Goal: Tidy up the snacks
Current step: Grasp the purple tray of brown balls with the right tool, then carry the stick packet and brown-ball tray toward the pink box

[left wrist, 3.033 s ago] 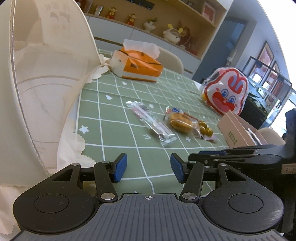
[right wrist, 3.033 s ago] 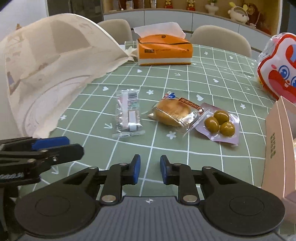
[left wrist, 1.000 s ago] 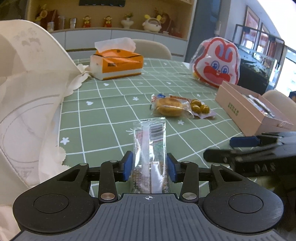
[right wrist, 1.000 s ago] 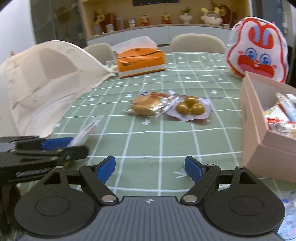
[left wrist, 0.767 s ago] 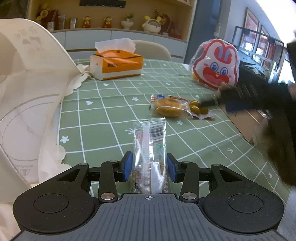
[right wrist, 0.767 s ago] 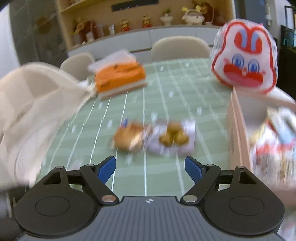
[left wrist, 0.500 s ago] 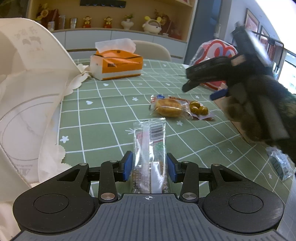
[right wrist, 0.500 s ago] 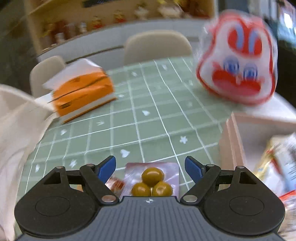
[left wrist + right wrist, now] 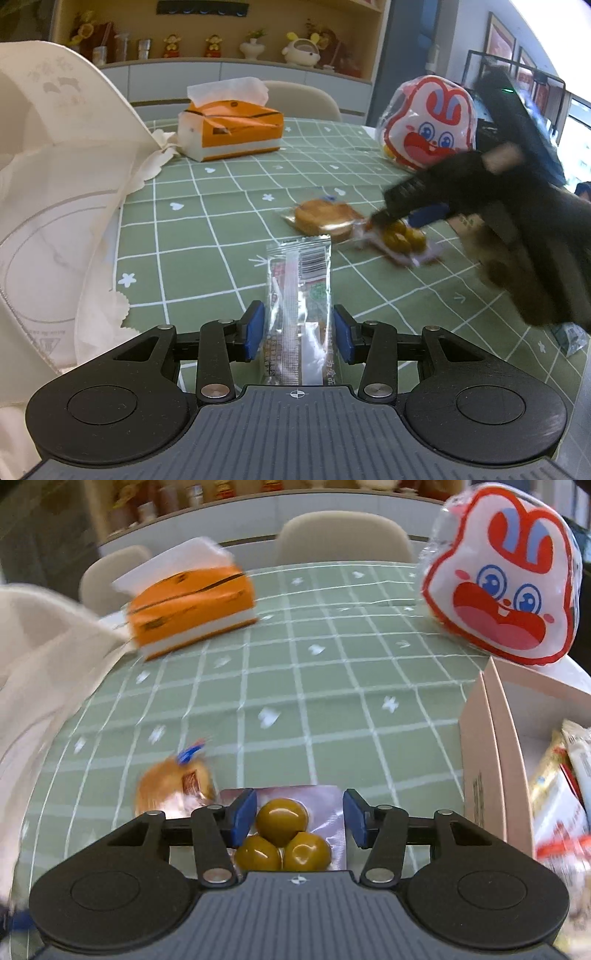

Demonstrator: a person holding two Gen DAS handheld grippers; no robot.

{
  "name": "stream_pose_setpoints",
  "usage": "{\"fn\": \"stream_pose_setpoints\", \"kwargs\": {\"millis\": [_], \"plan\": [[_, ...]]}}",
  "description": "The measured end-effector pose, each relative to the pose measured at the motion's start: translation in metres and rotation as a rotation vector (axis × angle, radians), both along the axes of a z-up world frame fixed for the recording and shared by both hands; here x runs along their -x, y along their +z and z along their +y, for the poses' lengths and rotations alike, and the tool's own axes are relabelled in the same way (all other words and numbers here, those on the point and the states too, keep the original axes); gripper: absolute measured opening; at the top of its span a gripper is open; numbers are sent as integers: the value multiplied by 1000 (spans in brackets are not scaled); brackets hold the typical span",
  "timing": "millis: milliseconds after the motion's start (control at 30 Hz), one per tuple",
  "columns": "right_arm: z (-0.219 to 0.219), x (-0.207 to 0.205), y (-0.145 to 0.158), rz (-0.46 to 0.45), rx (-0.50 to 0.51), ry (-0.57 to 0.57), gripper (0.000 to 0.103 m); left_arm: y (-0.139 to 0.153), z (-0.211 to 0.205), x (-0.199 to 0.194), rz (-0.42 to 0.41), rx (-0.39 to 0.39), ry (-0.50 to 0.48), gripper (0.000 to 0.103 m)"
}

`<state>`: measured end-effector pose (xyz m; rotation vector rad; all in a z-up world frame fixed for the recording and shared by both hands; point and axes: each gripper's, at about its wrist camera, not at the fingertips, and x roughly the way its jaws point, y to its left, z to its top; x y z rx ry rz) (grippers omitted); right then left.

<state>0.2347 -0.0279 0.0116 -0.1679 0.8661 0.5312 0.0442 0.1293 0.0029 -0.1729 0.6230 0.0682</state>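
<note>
My left gripper (image 9: 297, 331) is shut on a clear long snack packet (image 9: 299, 288) and holds it above the green checked tablecloth (image 9: 207, 229). My right gripper (image 9: 299, 818) is open, its jaws on either side of a vacuum pack of three olive-brown balls (image 9: 282, 836); it also shows in the left wrist view (image 9: 400, 240). A wrapped bun (image 9: 325, 220) lies just left of that pack, also in the right wrist view (image 9: 171, 788). The pink snack box (image 9: 517, 775) with several packets stands at the right.
A white cloth bag (image 9: 55, 206) lies open at the left. An orange tissue box (image 9: 229, 129) and a rabbit-face bag (image 9: 430, 123) stand farther back. Chairs and a shelf with figurines are behind the table. A small packet (image 9: 570, 336) lies at the right edge.
My right gripper has swung from the near table edge over to the ball pack and its jaws have narrowed around it. My left gripper has held still with the long packet.
</note>
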Motion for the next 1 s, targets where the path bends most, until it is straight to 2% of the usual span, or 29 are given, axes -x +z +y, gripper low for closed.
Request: {"fn": "stream_pose_setpoints", "kwargs": {"millis": [233, 433, 500, 567, 633, 733, 867, 1000], "plan": [[-36, 74, 12, 25, -52, 108, 49, 0, 0, 0, 0, 3, -1, 46], [-72, 120, 5, 34, -68, 102, 50, 0, 1, 1, 2, 19, -26, 46], [-81, 132, 1, 1, -64, 84, 50, 1, -1, 1, 15, 30, -80, 46], [-90, 146, 0, -47, -58, 82, 55, 3, -7, 1, 43, 30, -157, 46], [-97, 159, -1, -103, -49, 79, 68, 6, -18, 2, 76, 5, -238, 46], [-102, 177, -4, -170, -18, 82, 70, 6, -35, 6, 91, -59, -337, 49], [-106, 187, -11, -171, -14, 98, 71, 3, -46, 11, 82, -113, -370, 53], [-113, 189, -17, -175, -46, 62, 80, 8, -45, 14, 109, -93, -415, 52]]}}
